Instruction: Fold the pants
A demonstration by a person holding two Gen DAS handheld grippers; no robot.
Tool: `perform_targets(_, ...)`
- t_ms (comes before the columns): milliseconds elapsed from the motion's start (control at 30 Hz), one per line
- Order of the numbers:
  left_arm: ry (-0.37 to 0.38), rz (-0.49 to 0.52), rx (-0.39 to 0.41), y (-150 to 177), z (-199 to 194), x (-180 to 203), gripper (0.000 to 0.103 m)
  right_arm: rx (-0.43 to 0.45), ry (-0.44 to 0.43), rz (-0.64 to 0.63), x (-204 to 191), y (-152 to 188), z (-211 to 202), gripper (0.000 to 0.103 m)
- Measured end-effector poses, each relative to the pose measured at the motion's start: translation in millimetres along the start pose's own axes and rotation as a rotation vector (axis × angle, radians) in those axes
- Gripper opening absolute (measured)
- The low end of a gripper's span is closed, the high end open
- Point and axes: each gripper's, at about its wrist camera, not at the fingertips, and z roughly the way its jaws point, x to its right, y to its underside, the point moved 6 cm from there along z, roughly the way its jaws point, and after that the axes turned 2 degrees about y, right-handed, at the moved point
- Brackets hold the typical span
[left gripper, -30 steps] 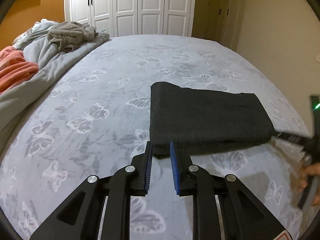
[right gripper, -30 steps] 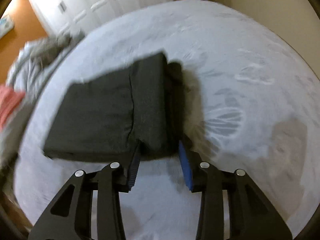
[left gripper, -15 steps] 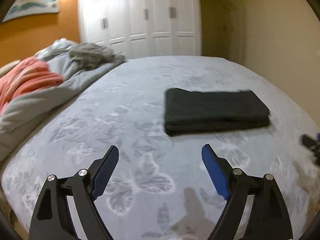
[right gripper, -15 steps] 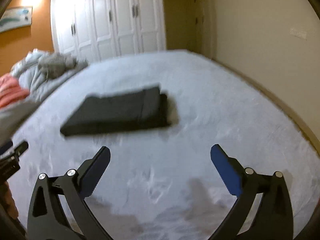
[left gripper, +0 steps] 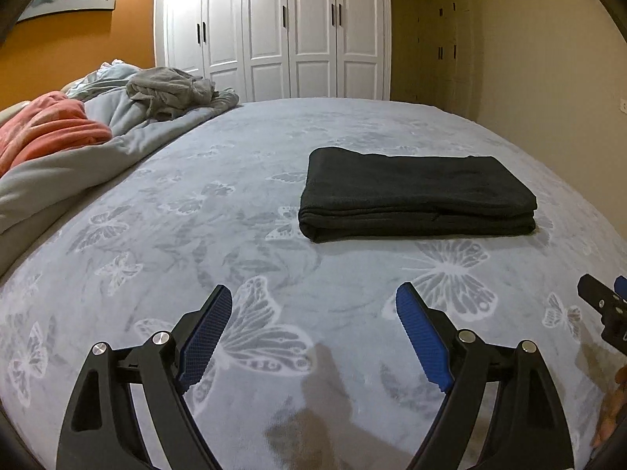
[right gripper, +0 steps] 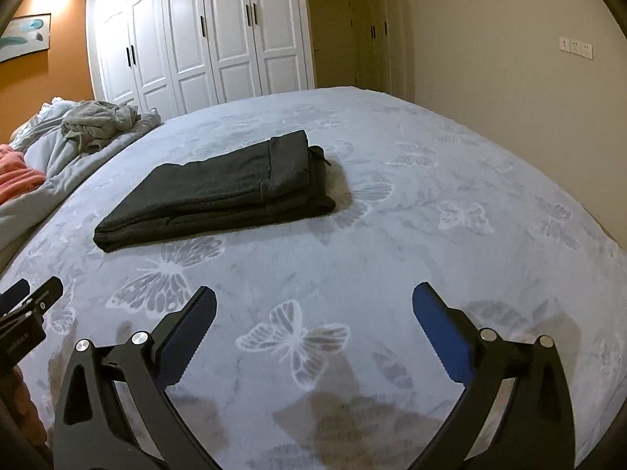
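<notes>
The dark grey pants (left gripper: 415, 192) lie folded in a flat rectangular stack on the grey butterfly-print bed (left gripper: 235, 235). They also show in the right wrist view (right gripper: 223, 192), waistband end to the right. My left gripper (left gripper: 313, 301) is open and empty, held back from the near edge of the stack. My right gripper (right gripper: 313, 301) is open and empty, well short of the pants. Part of the right gripper shows at the right edge of the left wrist view (left gripper: 603, 305).
A rumpled grey duvet (left gripper: 98, 149) with a grey garment (left gripper: 168, 90) and an orange blanket (left gripper: 43, 129) lies along the left side of the bed. White wardrobe doors (left gripper: 274, 31) stand behind. A beige wall (right gripper: 509, 78) runs along the right.
Both grippers let go of the folded pants, opened wide and pulled back from the stack. The pants stay flat on the bed.
</notes>
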Motion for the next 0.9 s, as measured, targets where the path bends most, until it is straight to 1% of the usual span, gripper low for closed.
perform_targets(267, 0.004, 0.028, 0.007, 3.3, 1.6, 5.7, 0.083, -0.009, -0.014, -0.038, -8.4, 9.5, 0.5, 0.098)
perform_targets(433, -0.005, 0.025, 0.003, 4.8, 2.7, 5.2, 0.083, -0.035, -0.009, -0.052, -10.0, 14.3, 4.6, 0.098)
perform_targets(667, -0.018, 0.014, -0.007, 6.8, 5.3, 3.1, 0.083, -0.019, 0.007, -0.085, -16.2, 16.3, 2.3, 0.098)
perform_targets(900, -0.037, 0.021, 0.018, 5.9, 1.5, 4.1, 0.083, -0.002, 0.001, -0.089, -16.5, 16.5, 1.1, 0.098)
